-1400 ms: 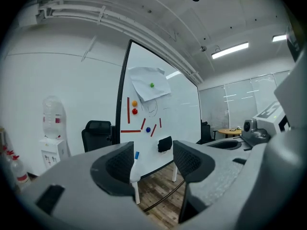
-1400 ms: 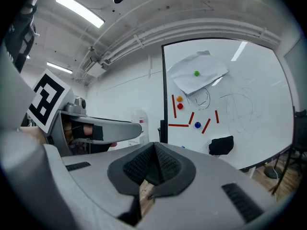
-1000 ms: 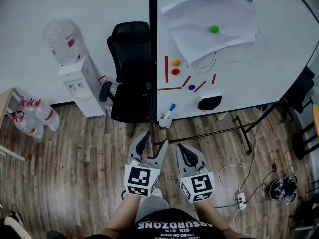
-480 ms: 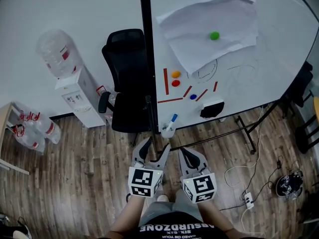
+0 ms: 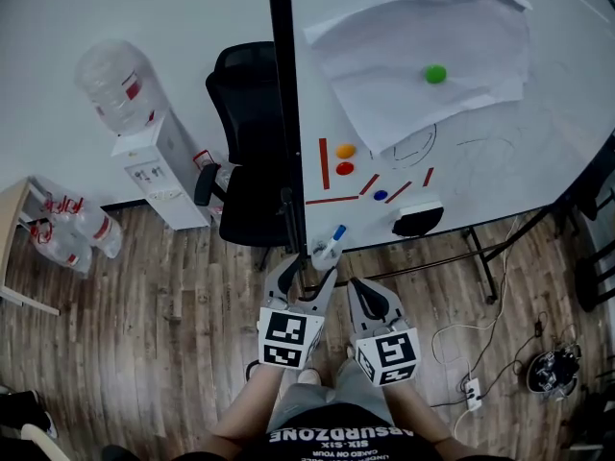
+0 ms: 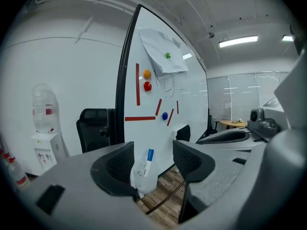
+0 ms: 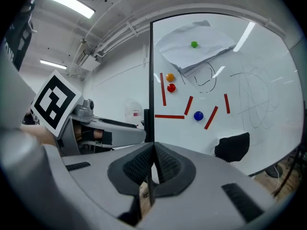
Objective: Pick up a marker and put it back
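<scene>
A marker with a blue cap [image 5: 334,235] stands tilted in a small clear cup [image 5: 324,254] at the lower left corner of the whiteboard [image 5: 500,152]. My left gripper [image 5: 304,279] is open just short of the cup, nothing between its fingers. In the left gripper view the marker [image 6: 149,158] and cup [image 6: 143,177] show ahead through the gap of the left gripper [image 6: 153,165]. My right gripper [image 5: 358,288] is beside it, shut and empty; in the right gripper view the right gripper [image 7: 153,165] has its pads pressed together.
A black eraser [image 5: 417,221], coloured magnets [image 5: 345,151], red strips and a sheet of paper [image 5: 423,46] are on the board. A black office chair [image 5: 248,152] and a water dispenser [image 5: 146,152] stand to the left. Cables and a power strip [image 5: 470,393] lie at the right.
Both grippers have come closer to the whiteboard's corner, and the cup now sits just ahead of the left gripper's open jaws. Neither gripper's state has changed.
</scene>
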The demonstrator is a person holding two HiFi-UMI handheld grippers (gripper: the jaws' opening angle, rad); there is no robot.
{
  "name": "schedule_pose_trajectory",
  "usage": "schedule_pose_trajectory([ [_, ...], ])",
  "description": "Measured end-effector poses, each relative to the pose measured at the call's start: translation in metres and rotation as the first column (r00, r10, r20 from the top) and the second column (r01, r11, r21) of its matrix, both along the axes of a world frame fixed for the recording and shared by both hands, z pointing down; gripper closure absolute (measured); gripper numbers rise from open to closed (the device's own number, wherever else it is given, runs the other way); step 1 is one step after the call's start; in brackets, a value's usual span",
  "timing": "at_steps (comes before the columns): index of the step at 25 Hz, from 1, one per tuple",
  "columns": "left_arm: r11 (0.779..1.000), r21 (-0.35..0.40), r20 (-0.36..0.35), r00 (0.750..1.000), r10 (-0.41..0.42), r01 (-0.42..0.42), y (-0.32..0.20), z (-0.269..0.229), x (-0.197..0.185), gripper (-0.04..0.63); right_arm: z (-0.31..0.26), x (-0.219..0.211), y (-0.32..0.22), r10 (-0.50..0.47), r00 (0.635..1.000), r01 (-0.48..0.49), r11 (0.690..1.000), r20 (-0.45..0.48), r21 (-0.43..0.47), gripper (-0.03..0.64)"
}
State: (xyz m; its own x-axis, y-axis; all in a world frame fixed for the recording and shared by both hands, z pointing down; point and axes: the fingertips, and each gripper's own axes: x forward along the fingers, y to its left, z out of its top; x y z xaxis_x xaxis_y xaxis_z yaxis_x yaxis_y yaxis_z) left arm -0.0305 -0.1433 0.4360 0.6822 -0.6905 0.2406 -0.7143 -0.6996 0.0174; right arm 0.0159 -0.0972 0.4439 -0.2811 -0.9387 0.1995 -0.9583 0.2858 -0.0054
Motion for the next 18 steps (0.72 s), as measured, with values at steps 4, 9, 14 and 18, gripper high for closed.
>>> schedule_pose_trajectory([
  [4,1.000,0.002,0.011,1.000,-0.017,0.017,-0.011,0.000,0.013,0.356,0.004,0.012,-0.009,-0.018,1.000,0.018,1.000,0.004,-0.017,0.618],
  [9,0.999,-0.013,0.045,0.999,-0.029,0.030,-0.025,0.008,0.028,0.356,0.005,0.025,-0.022,-0.045,0.999,0.046,0.999,0.005,-0.022,0.618],
  [14,0.998,-0.052,0.101,0.995,-0.022,0.027,-0.035,0.024,0.041,0.356,0.004,0.034,-0.034,-0.072,0.997,0.072,0.997,0.008,-0.020,0.618],
  [18,0.997,-0.060,0.121,0.992,-0.040,0.047,-0.044,0.032,0.047,0.356,0.005,0.041,-0.041,-0.091,0.996,0.091,0.996,0.006,-0.022,0.618],
])
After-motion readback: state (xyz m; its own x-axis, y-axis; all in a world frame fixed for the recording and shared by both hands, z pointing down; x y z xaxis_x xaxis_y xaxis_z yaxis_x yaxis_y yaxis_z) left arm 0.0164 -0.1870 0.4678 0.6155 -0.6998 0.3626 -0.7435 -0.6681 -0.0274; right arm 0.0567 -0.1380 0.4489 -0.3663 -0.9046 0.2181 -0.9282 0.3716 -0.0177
